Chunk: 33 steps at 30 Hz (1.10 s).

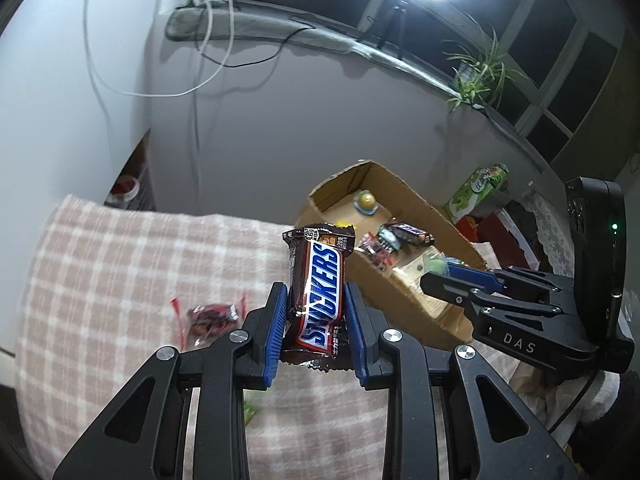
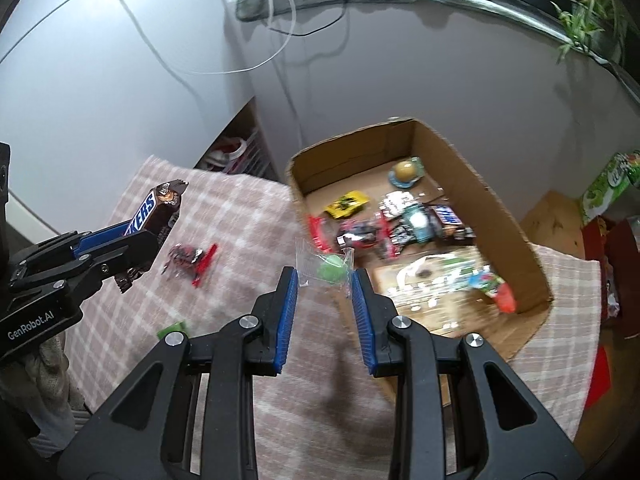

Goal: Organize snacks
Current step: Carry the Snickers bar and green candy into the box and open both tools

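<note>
Snickers: upright between the blue pads of the left gripper, which are closed on its lower half; top end sticks up past the fingertips, above the cloth.
Left gripper: narrow gap, filled by the bar; in the right wrist view it shows at the left edge with the bar poking out.
Green candy: round sweet in a clear wrapper, pinched at the tips of the right gripper, just over the box's near-left corner.
Right gripper: pads nearly together, holding the wrapper by its sides.
Box: open cardboard, on the cloth's right part; holds a yellow packet, dark bars, red wrappers and a round sweet near its far wall.
Red candy: lies alone on the cloth, left of the box.
Cloth: pink check, covers the table.
Green carton: beyond the box's right side.
</note>
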Available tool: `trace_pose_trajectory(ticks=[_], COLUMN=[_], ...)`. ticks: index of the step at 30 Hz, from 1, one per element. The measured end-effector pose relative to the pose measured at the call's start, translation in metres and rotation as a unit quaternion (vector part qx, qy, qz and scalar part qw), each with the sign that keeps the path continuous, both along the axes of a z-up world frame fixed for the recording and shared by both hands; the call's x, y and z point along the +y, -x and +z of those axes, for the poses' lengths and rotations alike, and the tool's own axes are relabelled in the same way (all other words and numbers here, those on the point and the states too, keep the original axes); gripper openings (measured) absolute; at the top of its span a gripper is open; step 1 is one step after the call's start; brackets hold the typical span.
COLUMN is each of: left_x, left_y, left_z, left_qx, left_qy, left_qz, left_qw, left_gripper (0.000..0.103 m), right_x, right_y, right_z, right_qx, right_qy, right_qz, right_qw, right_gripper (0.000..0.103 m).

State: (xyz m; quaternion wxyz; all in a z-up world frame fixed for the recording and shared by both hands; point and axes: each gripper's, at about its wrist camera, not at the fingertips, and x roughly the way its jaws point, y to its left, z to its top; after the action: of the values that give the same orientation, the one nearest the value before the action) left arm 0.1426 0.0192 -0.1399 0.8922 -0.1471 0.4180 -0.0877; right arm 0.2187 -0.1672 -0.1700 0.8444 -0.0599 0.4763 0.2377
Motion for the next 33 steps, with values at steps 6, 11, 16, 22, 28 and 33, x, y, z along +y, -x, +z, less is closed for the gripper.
trace_pose_trajectory(ticks=[6,11,16,22,28,33], left_x=[-0.012,-0.018,-0.026,-0.044,-0.065,-0.077], left_y=[-0.023,-0.043,-0.064,-0.082,-0.089,-0.094], left_z=[-0.001,-0.008,-0.015,-0.022,-0.024,-0.025], left_qx=[0.003,0.013,0.023,0.034,0.034,0.036], left_qy=[0.000,0.002,-0.014,-0.035,-0.047,-0.043], left_qz=[-0.015,-0.025,-0.039,-0.058,-0.082,-0.092], left_qw=[0.9999,0.9996,0.9989,0.9971,0.9950,0.9941], left_gripper=[0.027,0.027,0.027,0.027,0.027,0.027], right_x=[-0.021,-0.035,-0.046,-0.056,-0.061,-0.064], right_y=[-0.021,-0.038,-0.056,-0.073,-0.079,-0.081], right_z=[0.001,-0.004,-0.012,-0.022,-0.030,-0.035], right_qx=[0.000,-0.003,0.001,0.017,0.025,0.031], right_qy=[-0.001,0.013,0.023,0.022,0.028,0.030], right_qz=[-0.023,-0.040,-0.053,-0.067,-0.069,-0.070], right_qw=[1.000,0.999,0.998,0.997,0.997,0.997], right_gripper=[0.029,0.029,0.029,0.029,0.029,0.029])
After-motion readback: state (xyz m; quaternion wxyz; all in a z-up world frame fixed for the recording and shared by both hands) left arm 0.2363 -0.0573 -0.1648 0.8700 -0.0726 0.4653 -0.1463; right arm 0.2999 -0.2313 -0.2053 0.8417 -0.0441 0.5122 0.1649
